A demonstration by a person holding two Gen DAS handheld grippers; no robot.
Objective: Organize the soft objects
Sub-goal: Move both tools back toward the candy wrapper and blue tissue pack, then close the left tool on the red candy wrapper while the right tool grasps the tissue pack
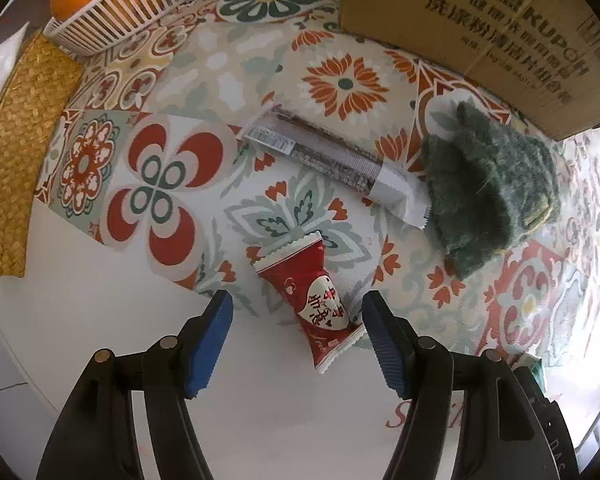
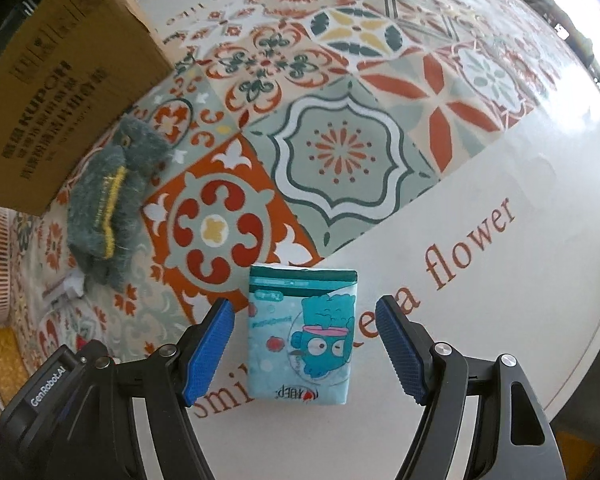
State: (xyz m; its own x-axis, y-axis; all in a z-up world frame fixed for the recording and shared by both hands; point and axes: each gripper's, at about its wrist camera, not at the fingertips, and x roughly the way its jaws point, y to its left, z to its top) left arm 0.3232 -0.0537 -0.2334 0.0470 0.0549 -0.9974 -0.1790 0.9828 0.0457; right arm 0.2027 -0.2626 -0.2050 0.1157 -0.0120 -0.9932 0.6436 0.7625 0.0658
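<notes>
A red snack packet (image 1: pixel 314 304) lies flat on the patterned tablecloth, between the blue pads of my left gripper (image 1: pixel 298 344), which is open and clear of it on both sides. A long clear-wrapped stick packet (image 1: pixel 332 160) lies beyond it, its end against a fuzzy dark green knit piece (image 1: pixel 492 188). In the right wrist view a light blue tissue pack (image 2: pixel 304 332) with a cartoon fish lies between the pads of my right gripper (image 2: pixel 306 344), also open, with gaps on both sides. The green knit piece (image 2: pixel 108 200) with a yellow stripe lies at the left.
A brown cardboard box (image 1: pixel 500 24) stands at the back right, also seen as the cardboard box (image 2: pixel 48 92) at upper left. A white slatted basket (image 1: pixel 112 12) holds oranges. A woven straw mat (image 1: pixel 24 148) lies at the left. The round table edge (image 2: pixel 580 360) curves at the right.
</notes>
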